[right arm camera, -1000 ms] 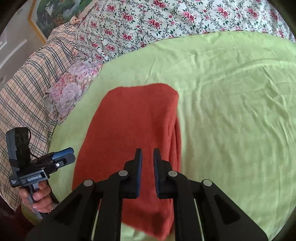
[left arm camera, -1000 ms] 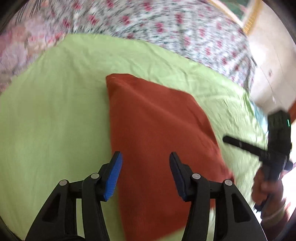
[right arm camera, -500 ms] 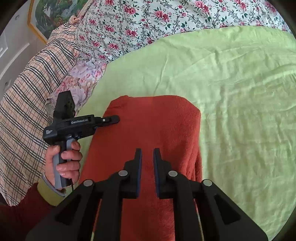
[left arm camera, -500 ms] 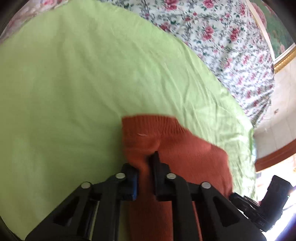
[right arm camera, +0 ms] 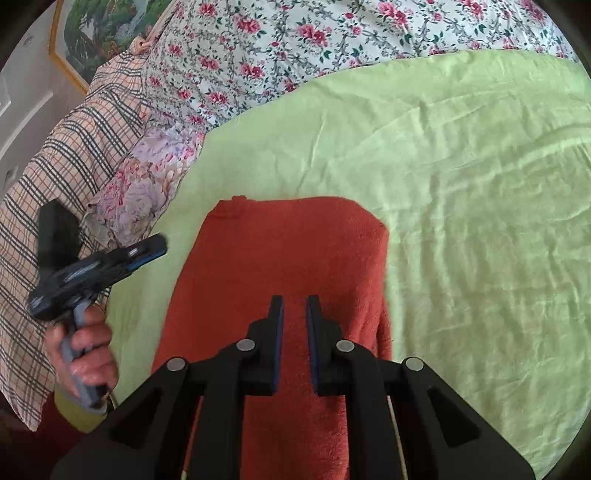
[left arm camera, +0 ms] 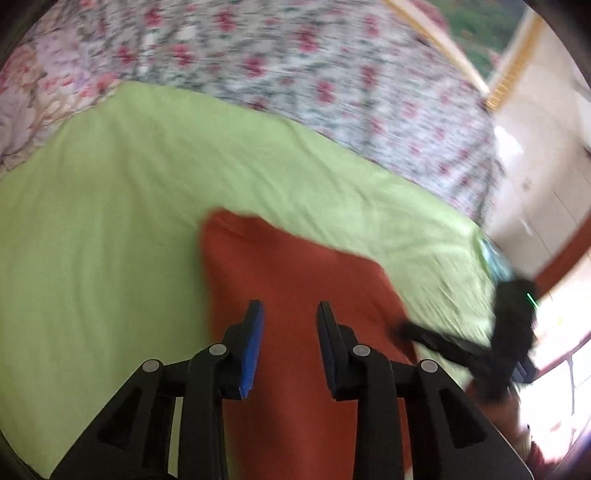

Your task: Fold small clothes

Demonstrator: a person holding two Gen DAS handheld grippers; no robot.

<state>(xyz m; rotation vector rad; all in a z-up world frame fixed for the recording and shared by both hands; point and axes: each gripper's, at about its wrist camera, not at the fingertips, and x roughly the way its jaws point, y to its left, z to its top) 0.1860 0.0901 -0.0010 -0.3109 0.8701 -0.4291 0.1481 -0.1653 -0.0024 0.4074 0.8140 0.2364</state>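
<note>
A rust-red knitted garment (left arm camera: 295, 280) lies folded flat on a light green sheet (left arm camera: 110, 206); it also shows in the right wrist view (right arm camera: 288, 251). My left gripper (left arm camera: 290, 314) is open and empty, raised above the garment's near part. In the right wrist view it appears at the left (right arm camera: 147, 249), held off the garment's left edge. My right gripper (right arm camera: 294, 310) hovers over the garment with its jaws almost closed, a narrow gap between them, holding nothing. It shows blurred at the right of the left wrist view (left arm camera: 406, 326).
The green sheet (right arm camera: 461, 221) covers a bed with a floral bedspread (right arm camera: 295, 44) behind it. A plaid cloth (right arm camera: 74, 147) and a pink floral pillow (right arm camera: 147, 177) lie at the left. A framed picture (right arm camera: 99, 33) hangs on the wall.
My left gripper, shut on the garment's edge half a second ago, has let go, opened and pulled back up. The garment now lies flat. The right gripper has stayed over it.
</note>
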